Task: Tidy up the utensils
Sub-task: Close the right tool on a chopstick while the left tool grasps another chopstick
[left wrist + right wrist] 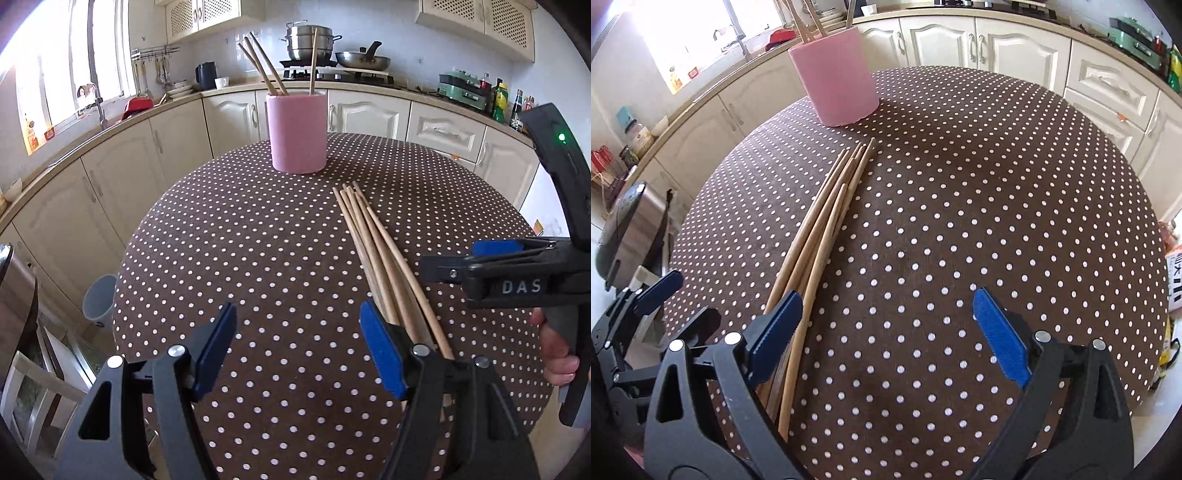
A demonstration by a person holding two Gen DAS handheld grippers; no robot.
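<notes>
A pink cylindrical holder (pixel 298 132) stands at the far side of the dotted round table and holds three wooden chopsticks (pixel 264 64). It also shows in the right wrist view (pixel 834 74). Several loose wooden chopsticks (pixel 373 254) lie in a bundle on the table, also seen in the right wrist view (pixel 820 225). My left gripper (pixel 299 349) is open and empty, just left of the bundle's near ends. My right gripper (pixel 886 332) is open and empty, its left finger over the bundle's near ends. The right gripper's body (pixel 517 280) shows at the right in the left wrist view.
The brown polka-dot tablecloth (pixel 979 206) covers the round table. Kitchen counters and cream cabinets (pixel 369 110) curve behind it, with a stove, pots and bottles. A grey bin (pixel 99 297) and a chair (pixel 33 398) stand left of the table.
</notes>
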